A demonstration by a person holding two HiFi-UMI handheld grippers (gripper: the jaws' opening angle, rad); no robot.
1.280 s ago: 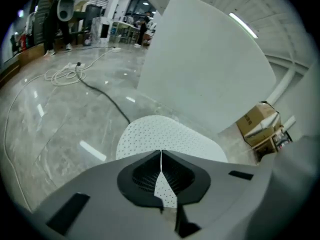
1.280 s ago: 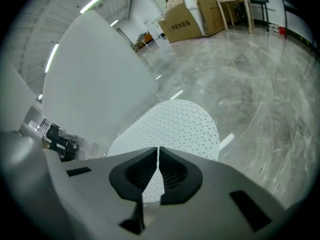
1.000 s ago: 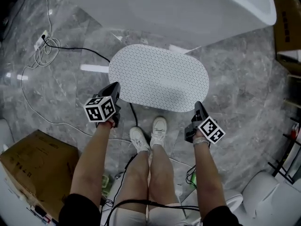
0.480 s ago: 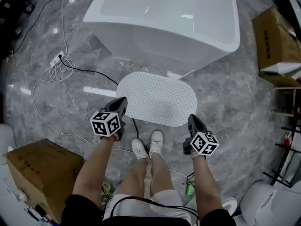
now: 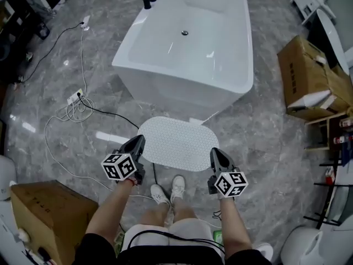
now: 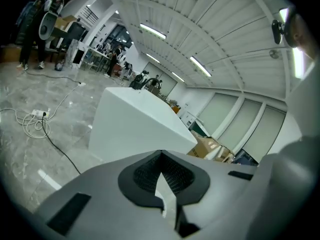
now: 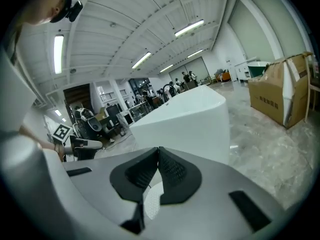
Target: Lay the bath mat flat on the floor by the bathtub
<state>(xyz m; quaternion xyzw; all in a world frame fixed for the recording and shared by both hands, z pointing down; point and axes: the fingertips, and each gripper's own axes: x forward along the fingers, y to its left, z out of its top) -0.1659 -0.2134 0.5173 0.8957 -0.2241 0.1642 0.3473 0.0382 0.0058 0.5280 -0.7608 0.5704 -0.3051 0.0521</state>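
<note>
I hold two tools, one in each hand. My left tool [image 5: 138, 141] has its jaws pressed together with nothing between the pads, and my right tool [image 5: 215, 153] is pressed together and empty as well. Both are held up off the floor, apart from the mat.

The one white oval bath mat with a fine dotted surface [image 5: 177, 143] lies flat on the grey marbled floor [image 5: 265, 131]. It sits at 12 o'clock from my two white shoes [image 5: 177, 185]. Its far edge is just beside the near end of the single white freestanding bathtub [image 5: 187, 43], which runs on toward 12 o'clock. Seen from my head, the left tool is at the mat's 8 o'clock and the right tool at its 4 o'clock.

There are two brown cardboard boxes: one [image 5: 306, 81] at 3 o'clock of the tub, well apart from it, and one [image 5: 47, 214] at 8 o'clock of the mat, near my left arm. One white power strip with a loose coil of white cable [image 5: 76, 99] lies at 9 o'clock of the tub. A thin black cable [image 5: 110, 114] runs from it toward the mat
</note>
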